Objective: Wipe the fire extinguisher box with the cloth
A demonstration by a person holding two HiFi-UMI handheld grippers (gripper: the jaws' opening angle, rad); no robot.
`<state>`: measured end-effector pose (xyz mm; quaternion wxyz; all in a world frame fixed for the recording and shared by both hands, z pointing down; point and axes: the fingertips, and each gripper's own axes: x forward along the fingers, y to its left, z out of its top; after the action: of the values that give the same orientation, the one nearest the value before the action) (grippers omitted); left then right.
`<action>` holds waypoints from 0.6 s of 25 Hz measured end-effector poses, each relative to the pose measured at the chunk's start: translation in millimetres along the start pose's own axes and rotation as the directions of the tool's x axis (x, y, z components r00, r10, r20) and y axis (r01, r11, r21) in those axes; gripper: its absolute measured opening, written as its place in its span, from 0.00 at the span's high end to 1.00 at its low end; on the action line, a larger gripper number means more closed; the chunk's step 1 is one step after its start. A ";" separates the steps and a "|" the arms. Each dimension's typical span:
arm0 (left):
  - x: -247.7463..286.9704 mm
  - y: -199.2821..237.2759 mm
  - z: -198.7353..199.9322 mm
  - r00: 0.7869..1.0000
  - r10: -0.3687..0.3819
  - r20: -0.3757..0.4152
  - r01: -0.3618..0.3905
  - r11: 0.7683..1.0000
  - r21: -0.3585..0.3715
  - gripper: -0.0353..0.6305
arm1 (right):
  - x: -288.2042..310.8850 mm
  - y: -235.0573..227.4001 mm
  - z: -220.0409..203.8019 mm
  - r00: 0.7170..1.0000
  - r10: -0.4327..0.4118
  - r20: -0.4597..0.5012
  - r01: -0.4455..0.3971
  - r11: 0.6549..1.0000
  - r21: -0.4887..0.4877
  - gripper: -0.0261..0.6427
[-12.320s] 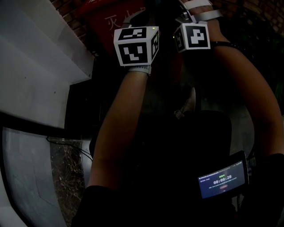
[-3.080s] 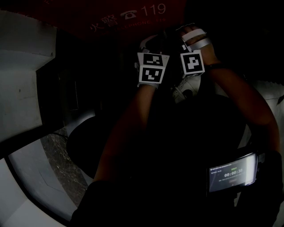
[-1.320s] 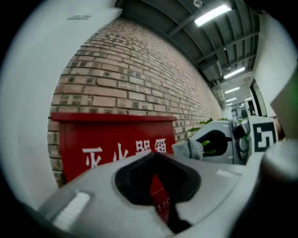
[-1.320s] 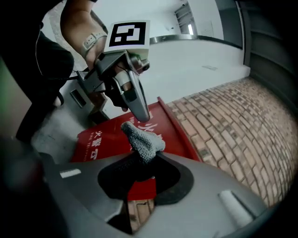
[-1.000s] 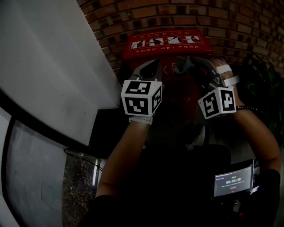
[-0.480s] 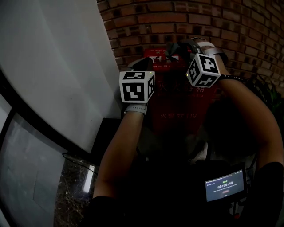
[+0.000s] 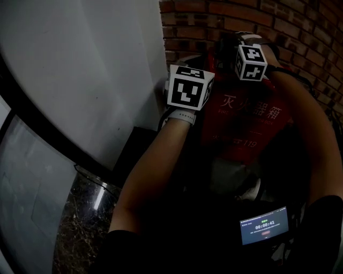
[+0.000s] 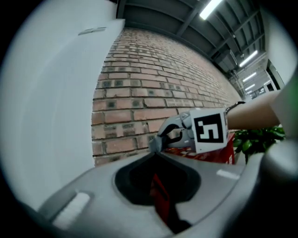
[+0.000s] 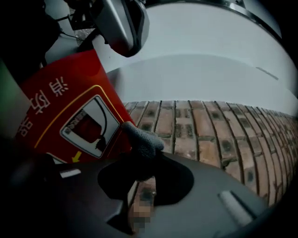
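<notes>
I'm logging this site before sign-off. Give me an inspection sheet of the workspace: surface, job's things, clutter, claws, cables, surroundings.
Surface: red fire extinguisher box against a brick wall; white lettering on its front, pictogram label on top.
Job's things: grey cloth, pinched in the right claw, at the box's top edge by the wall.
Clutter: nothing seen.
Grippers: right claw shut on the cloth; left claw shut and empty, above the box.
Cables: one thin cable on the floor, left of the box.
Surroundings: white wall panel at left, green plant beyond the box, small lit screen near the person.
</notes>
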<state>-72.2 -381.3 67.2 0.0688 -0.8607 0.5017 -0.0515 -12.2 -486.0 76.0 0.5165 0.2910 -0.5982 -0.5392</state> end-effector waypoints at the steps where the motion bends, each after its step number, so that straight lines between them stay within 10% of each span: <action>1: 1.4 1.2 -2.2 1.000 -0.002 -0.001 0.002 1.000 0.002 0.94 | 6.5 -0.2 0.8 1.000 0.008 0.001 -0.008 1.000 0.011 0.85; 15: 8.1 2.1 -21.5 1.000 -0.009 -0.009 0.010 1.000 0.019 0.94 | 35.0 15.3 -5.7 0.991 0.135 -0.010 -0.134 0.987 0.086 0.86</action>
<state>-73.4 -390.8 88.2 0.0744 -0.8622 0.4974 -0.0605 -14.2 -515.9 100.4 0.5434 0.2759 -0.6348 -0.4750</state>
